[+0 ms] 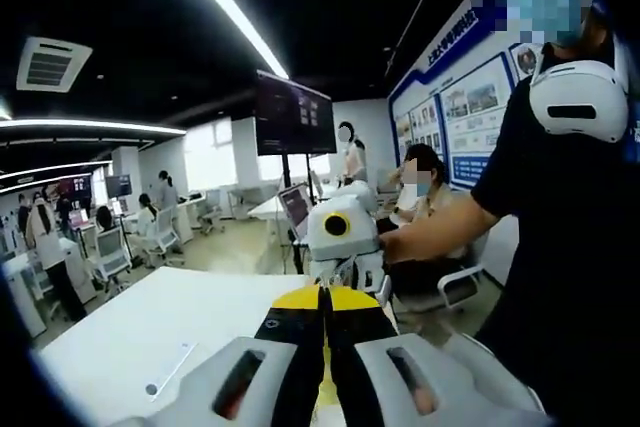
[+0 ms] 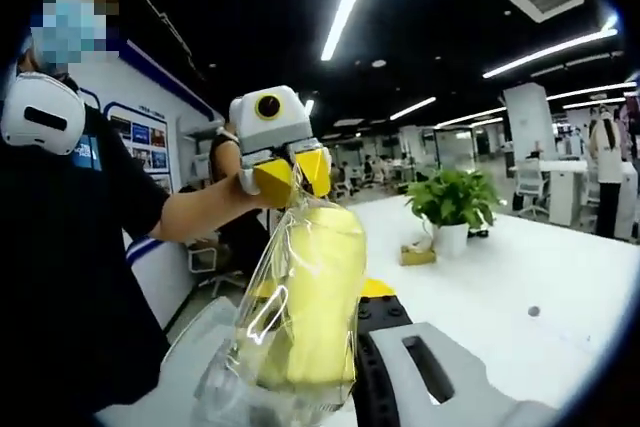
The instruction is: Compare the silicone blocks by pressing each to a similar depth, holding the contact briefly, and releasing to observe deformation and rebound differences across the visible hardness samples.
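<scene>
A yellow silicone block (image 2: 312, 287) sits inside a clear plastic bag (image 2: 262, 322) and stands up in front of my right gripper (image 2: 318, 292). That gripper's yellow-tipped jaws stand on either side of the block and press on it through the bag; the bag partly hides the left jaw. My left gripper (image 2: 288, 175) comes in from the left in a person's hand, shut on the bag's top. In the left gripper view, my left gripper (image 1: 322, 292) has its black, yellow-tipped jaws pressed together, and the right gripper (image 1: 342, 247) faces it closely.
A white table (image 2: 520, 277) lies below, with a potted plant (image 2: 450, 205) and a small yellow box (image 2: 418, 255) on it. A person in a black shirt (image 1: 560, 247) stands close by. Behind are a monitor on a stand (image 1: 293, 115), desks, chairs and other people.
</scene>
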The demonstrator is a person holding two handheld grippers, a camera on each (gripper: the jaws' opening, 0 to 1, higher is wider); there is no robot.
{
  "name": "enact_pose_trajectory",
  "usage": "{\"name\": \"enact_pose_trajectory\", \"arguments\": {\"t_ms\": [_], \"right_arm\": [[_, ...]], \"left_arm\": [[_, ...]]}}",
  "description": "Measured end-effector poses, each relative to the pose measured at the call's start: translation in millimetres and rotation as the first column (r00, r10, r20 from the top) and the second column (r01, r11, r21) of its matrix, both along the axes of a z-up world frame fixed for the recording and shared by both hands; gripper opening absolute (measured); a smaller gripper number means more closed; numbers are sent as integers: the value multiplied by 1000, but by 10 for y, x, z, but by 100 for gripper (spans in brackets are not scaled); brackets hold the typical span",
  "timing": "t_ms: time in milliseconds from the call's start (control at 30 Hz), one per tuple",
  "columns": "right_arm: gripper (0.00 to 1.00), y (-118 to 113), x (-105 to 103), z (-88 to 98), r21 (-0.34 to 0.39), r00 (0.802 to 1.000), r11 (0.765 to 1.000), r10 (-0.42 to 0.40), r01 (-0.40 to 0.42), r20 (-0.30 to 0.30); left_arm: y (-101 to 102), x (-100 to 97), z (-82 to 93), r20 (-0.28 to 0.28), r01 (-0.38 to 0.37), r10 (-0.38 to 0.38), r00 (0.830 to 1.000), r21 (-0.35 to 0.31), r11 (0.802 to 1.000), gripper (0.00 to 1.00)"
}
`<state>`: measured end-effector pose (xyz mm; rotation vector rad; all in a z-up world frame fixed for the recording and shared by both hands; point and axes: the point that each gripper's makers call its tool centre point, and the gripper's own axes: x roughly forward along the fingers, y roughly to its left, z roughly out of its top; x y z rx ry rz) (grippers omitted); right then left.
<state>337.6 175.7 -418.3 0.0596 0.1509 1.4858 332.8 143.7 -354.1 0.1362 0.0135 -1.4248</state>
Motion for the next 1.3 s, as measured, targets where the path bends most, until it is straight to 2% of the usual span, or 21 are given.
{"name": "enact_pose_trajectory", "arguments": {"t_ms": [67,100,200,233,433,533,567,600,667,733,833,867,1000,1100,1300], "right_arm": [[9,15,-11,3,-1,1000,1000,-1,1,-1],[9,25,-27,6,3,1000,1000,-1,1,-25],[8,37,-22,20,5,1000,1000,-6,6,1],[8,41,-38,17,6,1000,1000,1,0,-17],[8,42,-44,-4,-2,1000,1000,-1,1,-14],[9,34,-34,-19,-6,1000,1000,-9,9,-6],[10,27,-5,-16,-7,1000,1000,-24,24,13],[10,28,-19,-20,-8,1000,1000,-18,18,-6],[11,22,10,-16,-5,999,999,-42,41,-8],[13,31,-22,-3,6,998,1000,-27,27,-53],[15,19,-24,17,12,998,1000,-28,29,-48],[15,17,-6,33,18,999,999,-43,44,-26],[18,19,-7,38,20,999,999,-48,48,-2],[24,14,7,32,20,998,998,-62,61,27],[55,-6,86,-86,26,994,994,-102,102,26]], "left_arm": [[4,-3,1,-6,-1,1,1000,-4,1000,0],[8,2,7,-4,-5,5,1000,-7,1000,0],[13,-4,17,-6,-5,5,1000,-14,1000,0],[12,-5,15,-3,-8,8,1000,-13,1000,0],[16,-13,-2,-10,-11,11,1000,-18,1000,0],[14,-18,-17,-12,-9,9,1000,-15,1000,0],[12,-14,-15,-10,-12,12,1000,-17,1000,0],[11,-8,-16,-10,-15,15,1000,-16,1000,0],[10,2,-8,-5,-17,17,1000,-19,1000,0],[10,9,2,2,-17,17,1000,-21,1000,0],[9,1,31,7,-14,14,1000,-31,999,0],[9,0,43,5,-15,15,1000,-36,999,0],[12,1,50,0,-12,12,1000,-45,999,0],[21,14,41,-5,-20,19,1000,-54,998,0],[30,30,-44,-25,-34,32,999,-58,998,0]]}}
